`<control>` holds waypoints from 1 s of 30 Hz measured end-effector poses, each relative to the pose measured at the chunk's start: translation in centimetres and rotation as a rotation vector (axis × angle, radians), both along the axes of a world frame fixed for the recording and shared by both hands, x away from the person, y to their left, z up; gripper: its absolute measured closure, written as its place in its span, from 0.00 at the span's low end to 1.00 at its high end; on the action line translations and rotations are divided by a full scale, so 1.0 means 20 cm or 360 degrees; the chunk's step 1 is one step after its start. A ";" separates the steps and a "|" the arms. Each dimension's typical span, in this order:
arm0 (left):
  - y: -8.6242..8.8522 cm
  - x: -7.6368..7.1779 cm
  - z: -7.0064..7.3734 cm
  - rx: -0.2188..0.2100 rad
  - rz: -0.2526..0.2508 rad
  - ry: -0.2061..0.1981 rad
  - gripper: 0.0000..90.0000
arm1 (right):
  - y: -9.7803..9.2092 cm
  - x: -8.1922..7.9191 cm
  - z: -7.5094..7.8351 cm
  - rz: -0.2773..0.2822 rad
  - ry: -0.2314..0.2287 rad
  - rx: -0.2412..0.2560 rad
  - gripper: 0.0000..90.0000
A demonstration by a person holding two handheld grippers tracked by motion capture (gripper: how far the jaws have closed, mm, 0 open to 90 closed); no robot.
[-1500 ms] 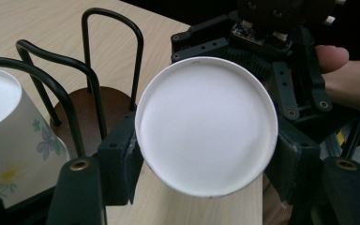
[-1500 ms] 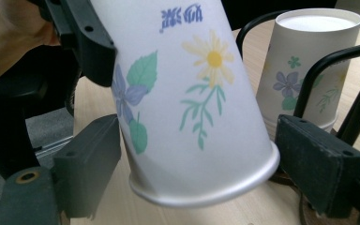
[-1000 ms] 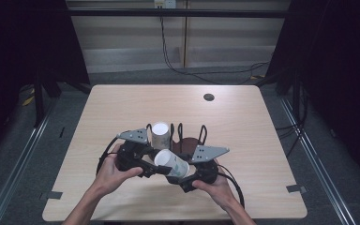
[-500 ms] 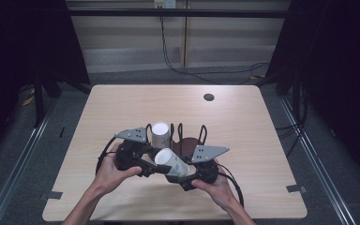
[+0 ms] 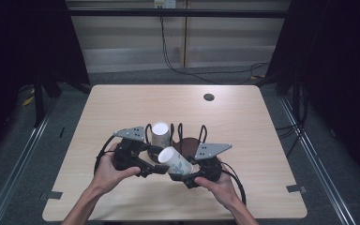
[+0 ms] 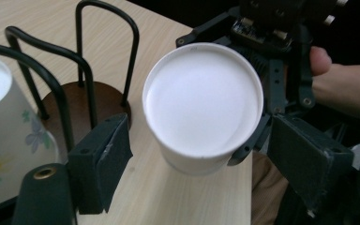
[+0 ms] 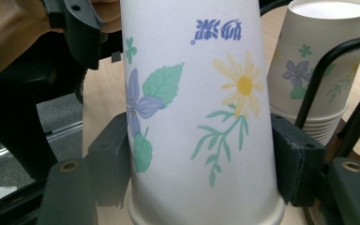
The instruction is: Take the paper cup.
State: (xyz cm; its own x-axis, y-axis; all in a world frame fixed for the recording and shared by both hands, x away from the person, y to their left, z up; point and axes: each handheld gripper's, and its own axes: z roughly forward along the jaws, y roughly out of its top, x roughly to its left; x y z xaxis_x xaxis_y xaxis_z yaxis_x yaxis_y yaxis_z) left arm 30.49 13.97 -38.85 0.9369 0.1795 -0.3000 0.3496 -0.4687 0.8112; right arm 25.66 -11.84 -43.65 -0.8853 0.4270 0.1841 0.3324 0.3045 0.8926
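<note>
Wooden table (image 5: 262, 140), floral paper cup (image 5: 176, 161)

White floral paper cup (image 5: 175, 161) — tilted, base up — above table edge

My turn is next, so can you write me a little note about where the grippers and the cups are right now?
Right gripper: shut on the flowered paper cup, jaws pressed on both sides near its rim; the cup is tilted, bottom end toward the left gripper.
Left gripper: open, jaws either side of that cup's white bottom, not clamping it.
Stack of cups: upside down in the black wire holder on the table; one holder slot beside it shows its bare brown base.
Done: one cup is off the table, in the right gripper.
Left: probably seat this cup in the holder, or hand it to the left gripper.
</note>
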 end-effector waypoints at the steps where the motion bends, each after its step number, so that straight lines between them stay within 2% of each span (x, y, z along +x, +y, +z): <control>1: 0.01 0.00 0.00 -0.0007 0.0008 -0.0001 0.24 | 0.00 0.00 0.00 0.0003 0.0005 0.0001 0.35; 6: 0.02 0.00 0.00 0.0023 0.0031 -0.0054 0.24 | -0.02 0.01 0.00 -0.0002 0.0034 -0.0028 0.35; 7: 0.03 0.00 0.00 0.0072 0.0052 -0.0105 0.23 | -0.02 0.01 0.01 -0.0006 0.0050 -0.0057 0.35; 15: 0.02 0.00 -0.03 0.0140 0.0048 -0.0127 0.23 | -0.04 0.02 0.02 0.0002 0.0090 -0.0139 0.35; 19: 0.00 -0.01 -0.04 0.0188 0.0018 -0.0175 0.23 | -0.04 0.03 0.03 0.0017 0.0120 -0.0182 0.35; 24: -0.01 -0.01 -0.05 0.0197 -0.0001 -0.0187 0.21 | -0.05 0.03 0.03 0.0025 0.0145 -0.0207 0.35; 25: -0.01 -0.01 -0.05 0.0193 -0.0002 -0.0187 0.21 | -0.06 0.03 0.04 0.0027 0.0147 -0.0237 0.35; 30: -0.01 -0.02 -0.05 0.0208 -0.0013 -0.0191 0.21 | -0.07 0.03 0.06 0.0051 0.0149 -0.0277 0.36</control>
